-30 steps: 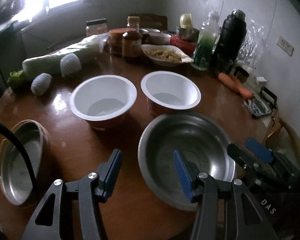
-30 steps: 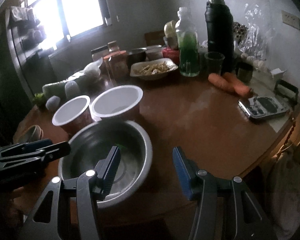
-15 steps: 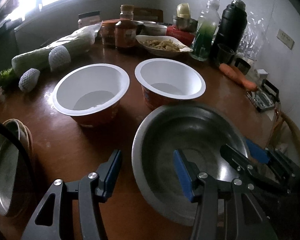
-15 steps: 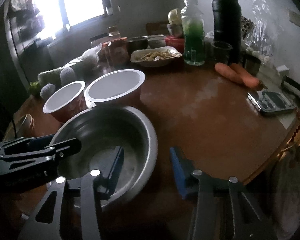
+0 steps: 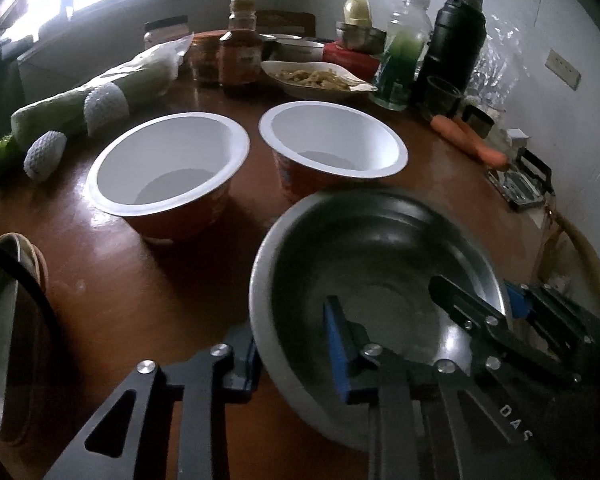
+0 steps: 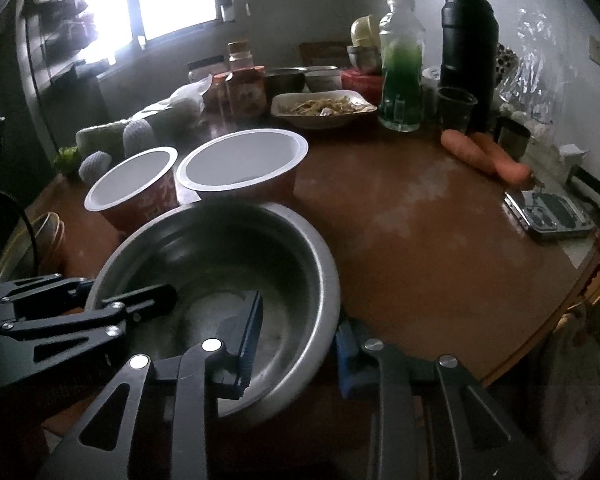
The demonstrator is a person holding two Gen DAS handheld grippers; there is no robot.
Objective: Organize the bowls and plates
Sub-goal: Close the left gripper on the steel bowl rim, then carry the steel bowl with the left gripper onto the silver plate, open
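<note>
Toward 3 o'clock of the steel bowl [image 6: 228, 256], bare brown table [image 6: 420, 240] runs out to its curved edge, with carrots [image 6: 484, 156] and a small metal case [image 6: 552, 216] near that rim. At 12 o'clock two white cups [image 5: 168, 168] stand just beside the bowl. White letters "DAS" show on the right claw's arm; the red cup's print is unreadable. Left claw [image 5: 296, 348] straddles the bowl's near rim, one finger inside, one outside, not closed. Right claw [image 6: 300, 340] straddles the opposite rim likewise, jaws apart.
</note>
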